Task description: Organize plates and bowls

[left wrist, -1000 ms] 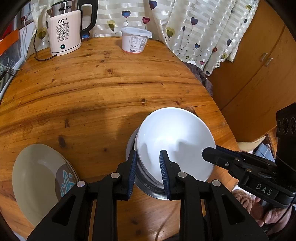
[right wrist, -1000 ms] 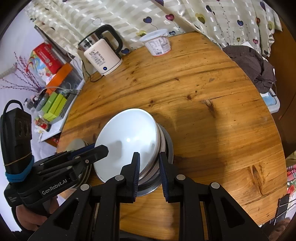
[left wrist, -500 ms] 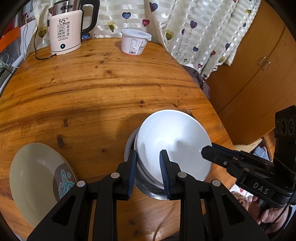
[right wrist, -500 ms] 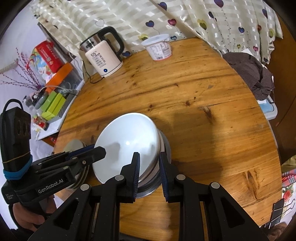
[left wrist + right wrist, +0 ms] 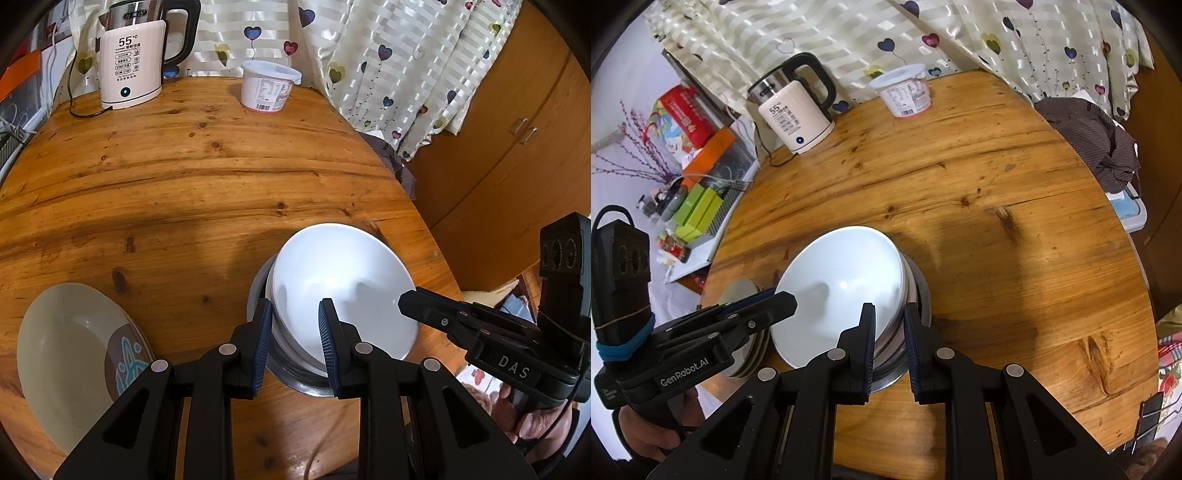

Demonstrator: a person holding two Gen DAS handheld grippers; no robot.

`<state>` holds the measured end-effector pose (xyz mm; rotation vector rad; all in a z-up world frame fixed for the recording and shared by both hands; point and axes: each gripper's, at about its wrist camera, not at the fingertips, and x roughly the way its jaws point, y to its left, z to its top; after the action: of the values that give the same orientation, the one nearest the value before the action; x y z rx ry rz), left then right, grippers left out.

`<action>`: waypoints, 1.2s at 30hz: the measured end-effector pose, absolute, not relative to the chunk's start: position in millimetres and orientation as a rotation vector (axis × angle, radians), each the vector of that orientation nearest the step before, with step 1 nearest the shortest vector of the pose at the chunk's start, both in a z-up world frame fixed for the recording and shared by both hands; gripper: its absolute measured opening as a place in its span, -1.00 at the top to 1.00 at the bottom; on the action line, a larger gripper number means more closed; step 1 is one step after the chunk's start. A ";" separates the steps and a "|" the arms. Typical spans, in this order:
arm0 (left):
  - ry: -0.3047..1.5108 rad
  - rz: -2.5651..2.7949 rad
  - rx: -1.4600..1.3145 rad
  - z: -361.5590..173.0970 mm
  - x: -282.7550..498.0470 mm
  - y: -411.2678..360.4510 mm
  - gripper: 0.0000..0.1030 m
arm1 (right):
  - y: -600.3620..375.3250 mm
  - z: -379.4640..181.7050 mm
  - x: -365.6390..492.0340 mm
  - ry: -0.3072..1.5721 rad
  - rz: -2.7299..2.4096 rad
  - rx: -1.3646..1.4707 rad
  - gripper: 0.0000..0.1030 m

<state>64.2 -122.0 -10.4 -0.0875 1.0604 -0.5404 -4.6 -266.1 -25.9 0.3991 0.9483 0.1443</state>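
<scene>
A stack of white bowls (image 5: 343,284) sits nested in a steel bowl (image 5: 295,380) near the table's front edge; the stack also shows in the right wrist view (image 5: 842,284). My left gripper (image 5: 295,343) is shut on the stack's left rim. My right gripper (image 5: 889,345) is shut on its right rim and shows in the left wrist view (image 5: 410,299). A beige plate with a blue pattern (image 5: 74,362) lies at the front left on a stack of plates (image 5: 746,354).
A white electric kettle (image 5: 131,62) with its cord and a white lidded tub (image 5: 267,86) stand at the table's far edge by the curtain. A dark cloth (image 5: 1097,140) lies off the table's right side. Wooden cabinets (image 5: 517,147) stand to the right.
Both grippers keep their hold on the bowl stack. The views have shifted slightly, with the table seeming a little lower, as if the stack is being raised or drawn back.
</scene>
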 end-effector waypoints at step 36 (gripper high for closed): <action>0.946 -0.502 -0.137 -6.7 48.4 -76.8 0.49 | -290.5 -19.8 -35.6 0.870 0.194 0.439 0.68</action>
<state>48.4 -76.8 -6.7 -0.1370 0.9458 -0.5018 -35.6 -290.5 -19.8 0.4391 0.8702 0.1942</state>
